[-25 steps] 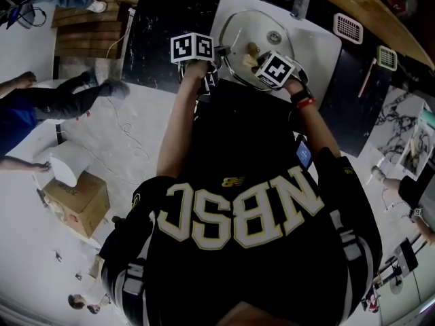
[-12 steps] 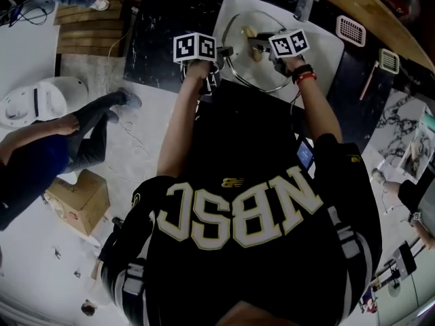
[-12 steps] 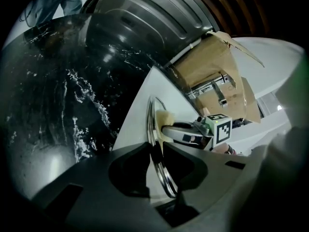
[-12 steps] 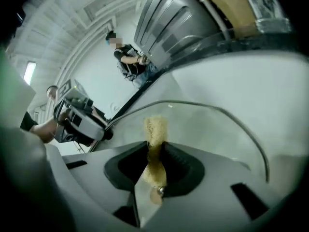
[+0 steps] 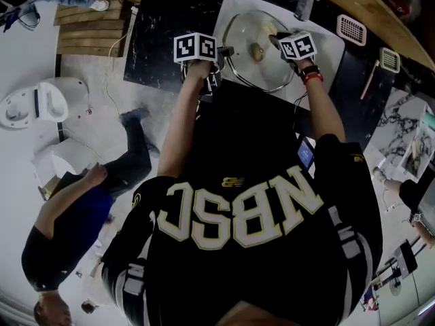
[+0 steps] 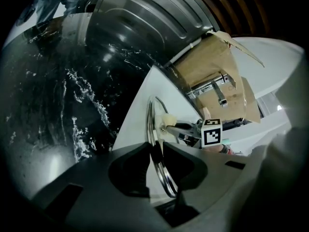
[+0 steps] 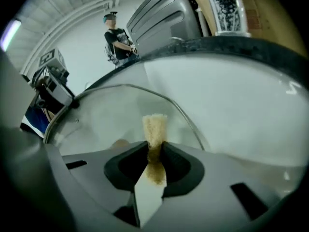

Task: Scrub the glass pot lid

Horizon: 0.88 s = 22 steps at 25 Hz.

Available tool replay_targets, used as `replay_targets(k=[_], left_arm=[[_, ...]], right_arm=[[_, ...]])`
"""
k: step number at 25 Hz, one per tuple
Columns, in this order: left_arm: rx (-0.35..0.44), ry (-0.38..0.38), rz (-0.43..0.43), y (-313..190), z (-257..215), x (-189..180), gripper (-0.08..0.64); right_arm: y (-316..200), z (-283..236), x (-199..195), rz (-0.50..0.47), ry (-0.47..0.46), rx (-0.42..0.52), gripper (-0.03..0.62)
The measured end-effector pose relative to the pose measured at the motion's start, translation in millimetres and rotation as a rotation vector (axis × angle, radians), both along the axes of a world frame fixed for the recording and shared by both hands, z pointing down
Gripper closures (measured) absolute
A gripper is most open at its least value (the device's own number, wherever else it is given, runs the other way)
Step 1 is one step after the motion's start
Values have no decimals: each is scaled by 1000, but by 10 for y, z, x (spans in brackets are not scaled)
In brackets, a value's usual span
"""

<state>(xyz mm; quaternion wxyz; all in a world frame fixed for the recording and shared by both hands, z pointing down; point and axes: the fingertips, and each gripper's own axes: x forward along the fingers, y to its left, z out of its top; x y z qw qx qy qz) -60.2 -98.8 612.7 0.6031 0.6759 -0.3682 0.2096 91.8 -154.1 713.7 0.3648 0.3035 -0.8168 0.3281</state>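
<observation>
My left tongs point(image 6: 155, 151) clamp the rim of the glass pot lid point(image 6: 151, 122). My right tongs point(image 7: 154, 154) pinch the sponge point(image 7: 155, 125). I should press its tip firmly on the glass and rub small circles, with the lid steady over the sink point(image 5: 325, 49).

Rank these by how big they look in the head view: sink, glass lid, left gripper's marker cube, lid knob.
Largest to smallest:
1. sink
2. glass lid
3. left gripper's marker cube, though it sits nearer the camera, which flatters it
4. lid knob
</observation>
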Motion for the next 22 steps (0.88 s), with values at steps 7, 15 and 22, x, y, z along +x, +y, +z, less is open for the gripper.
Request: replay_targets(k=[7,15,22], left_arm=[[4,4,2,3,-4,2,460],[11,3,5,7,-9,11,460],[14,-1,5,2,-12,9,460]], right_arm=[[589,57,321,-197,229,-100,502],[1162,-219,-35,-292,144,-153,502],[1214,-455,-512,-388,105,-135,502]])
